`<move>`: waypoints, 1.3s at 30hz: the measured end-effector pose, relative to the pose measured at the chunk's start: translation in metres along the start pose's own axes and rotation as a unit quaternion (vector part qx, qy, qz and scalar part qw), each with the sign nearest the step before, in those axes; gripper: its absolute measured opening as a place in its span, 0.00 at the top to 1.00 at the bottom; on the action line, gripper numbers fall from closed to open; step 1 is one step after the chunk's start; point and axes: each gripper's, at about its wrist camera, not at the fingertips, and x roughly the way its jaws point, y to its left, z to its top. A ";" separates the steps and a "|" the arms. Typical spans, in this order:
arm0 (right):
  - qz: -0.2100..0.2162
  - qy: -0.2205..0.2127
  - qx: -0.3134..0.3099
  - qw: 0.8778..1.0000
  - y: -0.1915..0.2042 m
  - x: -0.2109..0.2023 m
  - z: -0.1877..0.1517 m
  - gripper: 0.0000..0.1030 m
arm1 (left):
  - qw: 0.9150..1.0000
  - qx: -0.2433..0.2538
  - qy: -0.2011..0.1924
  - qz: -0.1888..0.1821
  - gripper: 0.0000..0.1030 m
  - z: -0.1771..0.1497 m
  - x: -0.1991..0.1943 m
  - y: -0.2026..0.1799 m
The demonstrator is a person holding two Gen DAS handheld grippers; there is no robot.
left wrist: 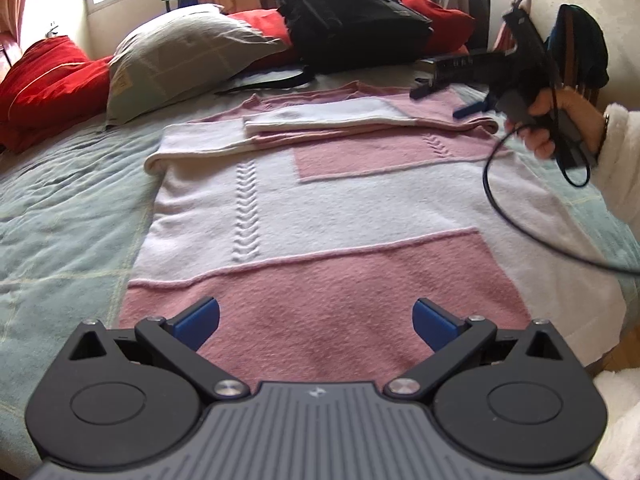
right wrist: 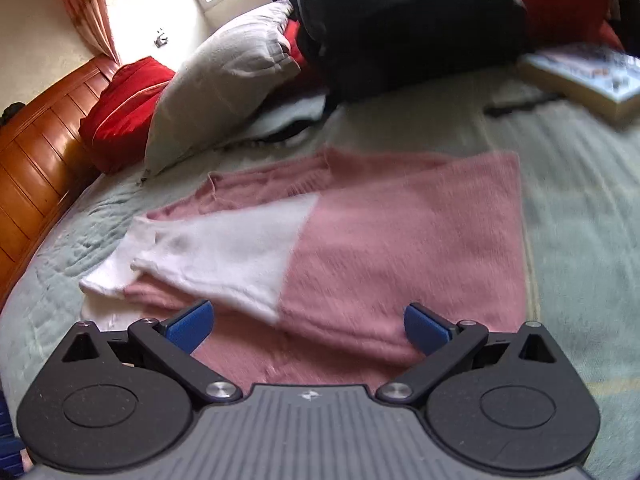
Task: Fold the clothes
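Note:
A pink and white knit sweater lies flat on the bed, both sleeves folded across its upper part. My left gripper is open and empty, hovering over the sweater's pink hem. My right gripper is open and empty above the folded sleeves near the sweater's shoulder. The right gripper also shows in the left wrist view, held in a hand at the far right over the sweater's top edge.
A pale green quilt covers the bed. A grey pillow, red cushions and a black backpack lie beyond the sweater. A book lies at the right. A wooden bed frame is at the left.

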 end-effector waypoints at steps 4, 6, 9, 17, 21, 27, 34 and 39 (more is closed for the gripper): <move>0.013 -0.012 -0.017 1.000 0.019 0.016 0.017 0.00 | 1.000 -0.006 -0.003 0.004 0.01 0.002 0.002 0.005; 0.019 -0.009 -0.021 1.000 0.028 0.029 0.024 0.00 | 1.000 -0.010 -0.003 0.003 0.01 0.002 0.003 0.008; 0.005 0.032 -0.019 0.999 0.030 0.061 0.017 0.00 | 1.000 -0.017 -0.001 0.003 0.01 0.001 0.005 0.013; -0.040 0.003 -0.069 0.997 0.062 0.059 0.014 0.00 | 1.000 -0.029 0.006 0.007 0.01 -0.002 0.010 0.032; -0.047 -0.006 -0.095 0.994 0.086 0.075 0.026 0.00 | 0.999 -0.033 -0.003 0.004 0.01 0.001 0.008 0.041; -0.106 0.038 -0.132 0.985 0.104 0.129 0.014 0.00 | 0.999 -0.043 -0.003 -0.001 0.01 -0.003 0.013 0.054; -0.123 0.014 -0.117 0.985 0.124 0.133 0.035 0.00 | 0.999 -0.049 -0.004 -0.004 0.01 -0.006 0.018 0.071; -0.142 0.049 -0.130 0.980 0.134 0.164 0.029 0.00 | 0.998 -0.057 -0.005 -0.011 0.01 -0.009 0.020 0.082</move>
